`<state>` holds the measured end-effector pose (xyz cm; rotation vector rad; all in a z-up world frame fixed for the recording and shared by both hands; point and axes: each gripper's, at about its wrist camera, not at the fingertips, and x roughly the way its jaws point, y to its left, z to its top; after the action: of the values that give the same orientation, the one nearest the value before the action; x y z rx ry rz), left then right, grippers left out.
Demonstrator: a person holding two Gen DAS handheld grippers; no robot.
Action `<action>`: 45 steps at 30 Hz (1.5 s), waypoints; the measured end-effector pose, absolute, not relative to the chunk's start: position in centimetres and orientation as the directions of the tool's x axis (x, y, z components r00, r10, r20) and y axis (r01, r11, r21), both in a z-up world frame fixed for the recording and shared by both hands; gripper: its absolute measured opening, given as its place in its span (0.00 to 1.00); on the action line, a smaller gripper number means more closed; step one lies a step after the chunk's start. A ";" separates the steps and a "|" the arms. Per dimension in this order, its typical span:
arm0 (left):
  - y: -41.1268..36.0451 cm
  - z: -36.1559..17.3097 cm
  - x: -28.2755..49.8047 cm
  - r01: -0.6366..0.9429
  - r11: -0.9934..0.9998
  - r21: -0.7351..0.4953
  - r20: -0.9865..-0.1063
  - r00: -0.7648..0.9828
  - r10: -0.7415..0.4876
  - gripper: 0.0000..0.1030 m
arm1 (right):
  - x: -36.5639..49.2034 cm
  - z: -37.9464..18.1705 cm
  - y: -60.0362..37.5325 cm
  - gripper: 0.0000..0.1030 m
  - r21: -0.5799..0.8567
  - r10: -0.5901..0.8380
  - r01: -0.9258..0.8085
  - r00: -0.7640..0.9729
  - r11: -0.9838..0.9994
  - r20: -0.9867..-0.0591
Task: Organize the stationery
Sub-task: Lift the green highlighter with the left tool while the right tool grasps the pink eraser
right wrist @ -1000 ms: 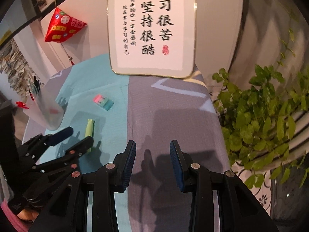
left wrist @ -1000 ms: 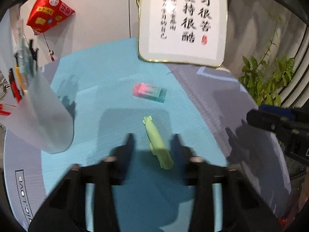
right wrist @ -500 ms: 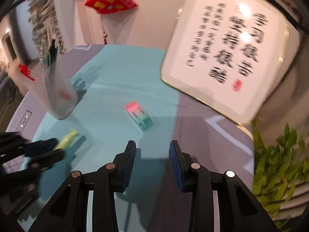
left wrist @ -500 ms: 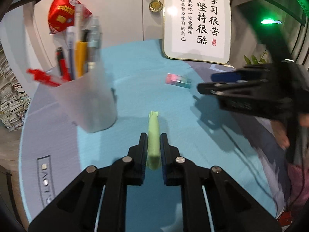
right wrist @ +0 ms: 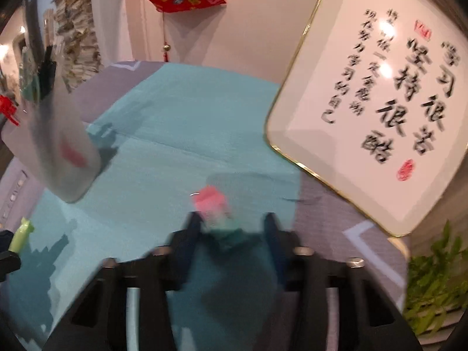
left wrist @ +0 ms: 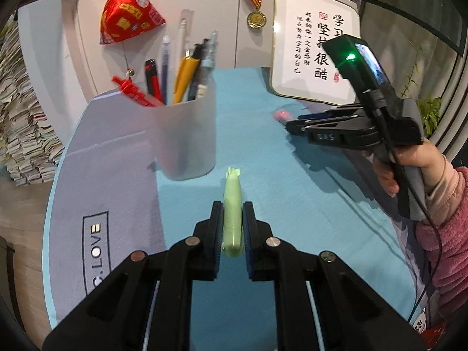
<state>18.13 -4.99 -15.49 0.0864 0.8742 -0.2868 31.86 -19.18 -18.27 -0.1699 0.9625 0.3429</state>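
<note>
Two grabs at once. Left gripper (left wrist: pixel 231 228) jaws clamped on the green pen (left wrist: pixel 232 210), light, stiff, slick, best pinched mid-barrel, lying on the table (left wrist: pixel 307 204) near the pen cup (left wrist: pixel 187 140). Right gripper (right wrist: pixel 234 228) jaws closing around the pink eraser (right wrist: pixel 215 207), small, rubbery, not yet pinched. A second ago both jaws stood apart, the right far from the eraser.

From my remote feed, I see a framed calligraphy panel (left wrist: pixel 314 58) leaning at the table's far edge, a red pyramid charm (left wrist: pixel 128 19) and a gold medal (left wrist: pixel 256 19) hanging on the white wall, a leafy plant (right wrist: pixel 435 275) and stacked papers (left wrist: pixel 17 122) flanking the teal-and-grey tablecloth (left wrist: pixel 292 193).
</note>
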 end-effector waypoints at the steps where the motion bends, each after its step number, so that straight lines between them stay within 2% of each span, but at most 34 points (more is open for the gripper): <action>1: -4.7 -15.5 18.0 0.280 0.959 -0.045 -0.767 0.605 -0.213 0.11 | 31.5 -18.2 -19.0 0.20 0.000 0.197 -0.353 0.522 0.936 -0.830; 5: -3.8 -15.9 17.5 0.269 0.962 -0.038 -0.765 0.612 -0.201 0.11 | 28.2 -17.7 -18.5 0.20 0.030 0.218 -0.351 0.509 0.936 -0.833; 10: -2.8 -17.2 17.2 0.260 0.965 -0.035 -0.779 0.598 -0.189 0.11 | 22.5 -17.7 -18.1 0.20 0.025 0.179 -0.298 0.500 0.954 -0.848; 15: -2.5 -17.4 16.5 0.269 0.963 -0.030 -0.769 0.609 -0.194 0.12 | 18.1 -17.8 -18.9 0.21 0.126 0.240 -0.265 0.458 0.956 -0.856; 17: -2.6 -17.4 16.1 0.282 0.959 -0.029 -0.770 0.606 -0.202 0.21 | 17.4 -17.6 -19.4 0.28 0.125 0.230 -0.243 0.472 0.962 -0.851; 18: -2.7 -17.5 16.0 0.282 0.959 -0.025 -0.770 0.606 -0.198 0.33 | 16.9 -17.5 -19.8 0.35 0.129 0.227 -0.226 0.488 0.966 -0.843; 19: -2.7 -17.5 15.8 0.279 0.960 -0.021 -0.769 0.609 -0.194 0.40 | 16.8 -17.4 -20.1 0.39 0.138 0.230 -0.216 0.496 0.967 -0.837; 21: -2.7 -17.6 15.6 0.280 0.960 -0.016 -0.766 0.613 -0.192 0.40 | 16.6 -17.0 -20.7 0.51 0.150 0.234 -0.201 0.508 0.968 -0.829; 25: -3.0 -17.6 15.9 0.289 0.957 -0.018 -0.770 0.607 -0.198 0.40 | 17.0 -16.6 -20.0 0.51 0.115 0.222 -0.230 0.516 0.966 -0.828; 35: -3.9 -18.2 18.9 0.305 0.952 -0.039 -0.802 0.559 -0.212 0.38 | 20.0 -17.5 -16.1 0.51 -0.028 0.146 -0.338 0.479 0.941 -0.865; 37: -4.1 -18.6 19.0 0.312 0.949 -0.038 -0.813 0.542 -0.211 0.35 | 20.2 -17.8 -15.7 0.49 -0.055 0.126 -0.351 0.473 0.935 -0.872; 40: -4.2 -18.6 18.8 0.326 0.945 -0.007 -0.809 0.554 -0.198 0.30 | 20.2 -18.0 -15.7 0.36 -0.023 0.161 -0.373 0.455 0.928 -0.876; 41: -4.2 -18.5 18.8 0.325 0.946 -0.006 -0.807 0.557 -0.197 0.25 | 20.2 -18.0 -15.8 0.28 -0.007 0.175 -0.376 0.448 0.927 -0.877; 42: -4.1 -18.5 18.8 0.324 0.946 -0.009 -0.806 0.557 -0.198 0.13 | 20.4 -18.0 -15.8 0.23 0.007 0.186 -0.376 0.443 0.926 -0.877; 45: -3.7 -18.4 18.7 0.314 0.949 -0.029 -0.810 0.549 -0.207 0.11 | 20.2 -17.9 -15.6 0.21 -0.001 0.173 -0.360 0.451 0.933 -0.875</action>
<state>18.68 -3.70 -18.36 0.1244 0.9405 -0.3096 20.22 -15.60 -17.88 -0.1970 1.0535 0.3319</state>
